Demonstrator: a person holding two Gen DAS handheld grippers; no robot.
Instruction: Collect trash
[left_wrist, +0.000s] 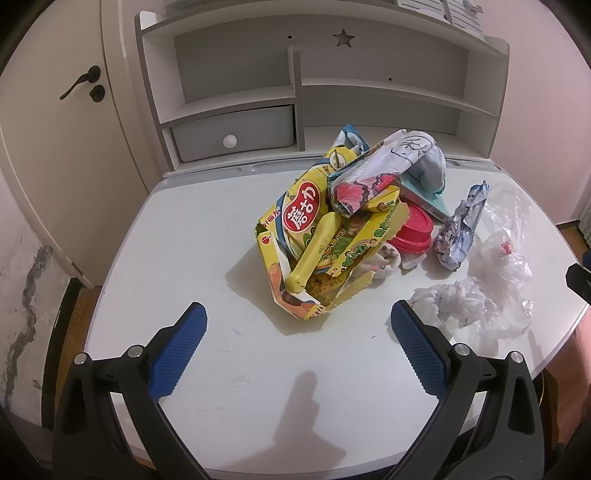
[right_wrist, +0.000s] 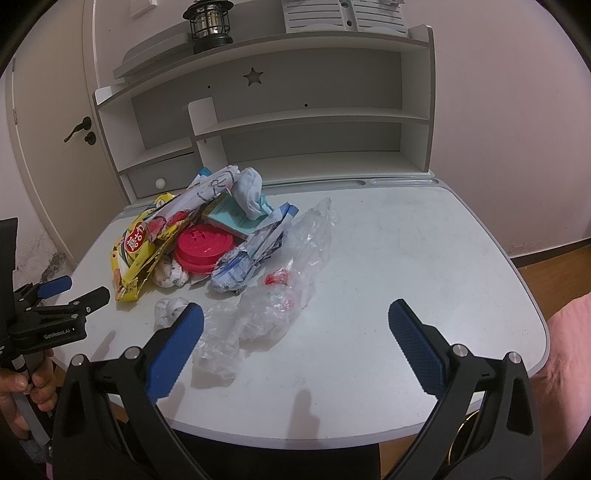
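Note:
A heap of trash lies on the white desk: a torn yellow snack box with a yellow tube on it, crumpled printed paper, a red lid, a crushed wrapper and clear plastic bags. My left gripper hangs open just before the yellow box, nothing between its blue pads. In the right wrist view the same red lid and yellow box sit left of centre. My right gripper is open over the desk, its left pad above the clear plastic.
A white shelf unit with a drawer stands at the desk's back; a black lantern tops it. A door is at the left. The left gripper and a hand show at the right view's left edge.

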